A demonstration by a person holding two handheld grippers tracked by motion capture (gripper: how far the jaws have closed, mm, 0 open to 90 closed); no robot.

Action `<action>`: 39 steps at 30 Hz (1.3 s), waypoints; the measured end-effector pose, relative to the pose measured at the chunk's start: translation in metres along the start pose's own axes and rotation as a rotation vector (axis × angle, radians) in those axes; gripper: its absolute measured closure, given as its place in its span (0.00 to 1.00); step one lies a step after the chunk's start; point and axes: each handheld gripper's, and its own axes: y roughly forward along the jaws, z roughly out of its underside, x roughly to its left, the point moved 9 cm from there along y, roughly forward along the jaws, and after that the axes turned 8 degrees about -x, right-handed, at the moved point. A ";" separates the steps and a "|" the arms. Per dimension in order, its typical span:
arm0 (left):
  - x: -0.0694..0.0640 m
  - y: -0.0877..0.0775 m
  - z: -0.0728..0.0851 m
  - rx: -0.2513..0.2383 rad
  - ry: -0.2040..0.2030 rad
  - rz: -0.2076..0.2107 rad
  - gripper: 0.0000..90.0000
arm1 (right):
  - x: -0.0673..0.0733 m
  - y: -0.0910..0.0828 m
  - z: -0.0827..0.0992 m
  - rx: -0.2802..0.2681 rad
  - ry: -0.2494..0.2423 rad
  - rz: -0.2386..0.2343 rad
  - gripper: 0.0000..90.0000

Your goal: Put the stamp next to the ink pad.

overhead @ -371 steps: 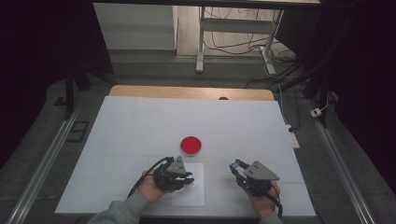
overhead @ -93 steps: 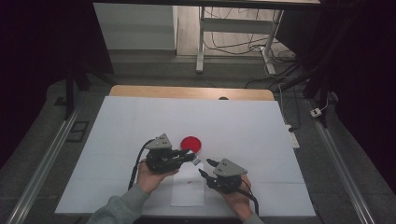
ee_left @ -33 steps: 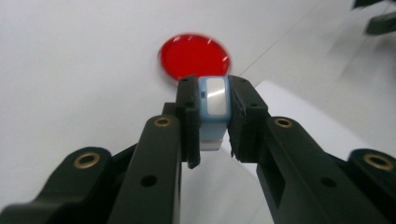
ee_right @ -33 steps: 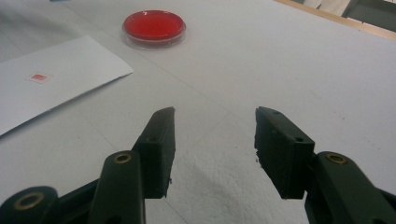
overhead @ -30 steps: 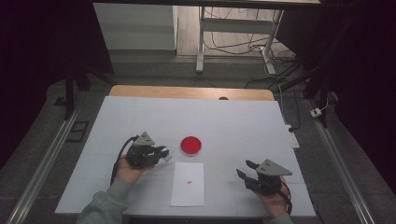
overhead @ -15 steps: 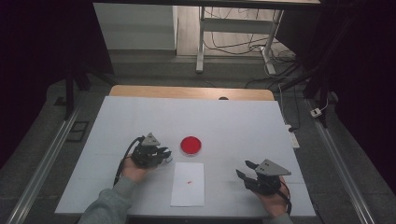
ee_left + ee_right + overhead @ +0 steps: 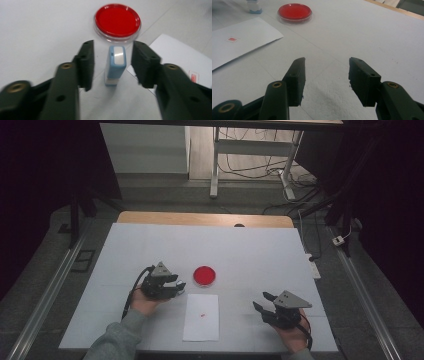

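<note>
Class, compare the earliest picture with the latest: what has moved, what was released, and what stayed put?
The left gripper moved off the paper to its left, set the stamp upright by the ink pad, and its jaws have just opened, letting go. The paper now carries a red mark. The right gripper shifted right, open. Ink pad and paper stayed put.

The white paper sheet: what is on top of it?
On the paper sheet lies only a small red stamp mark. What is under the sheet cannot be seen; it covers the table.

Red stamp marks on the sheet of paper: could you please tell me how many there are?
1: a single red stamp mark near the middle of the sheet of paper.
</note>
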 end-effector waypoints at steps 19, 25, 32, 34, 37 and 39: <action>-0.002 -0.050 0.015 -0.084 -0.032 0.027 0.41 | -0.011 -0.005 0.006 0.004 0.010 0.012 0.52; 0.000 -0.068 0.030 -0.091 -0.061 0.040 0.41 | -0.016 -0.007 0.009 0.004 0.011 0.015 0.52; -0.004 -0.081 0.047 -0.084 -0.074 0.047 0.41 | -0.023 -0.010 0.012 0.008 0.009 0.023 0.52; -0.006 -0.084 0.051 -0.080 -0.074 0.051 0.41 | -0.025 -0.011 0.014 0.013 0.004 0.023 0.52; -0.008 -0.086 0.056 -0.076 -0.071 0.053 0.41 | -0.026 -0.011 0.015 0.016 0.002 0.025 0.52; -0.008 -0.087 0.057 -0.075 -0.071 0.053 0.42 | -0.025 -0.010 0.014 0.016 0.000 0.023 0.52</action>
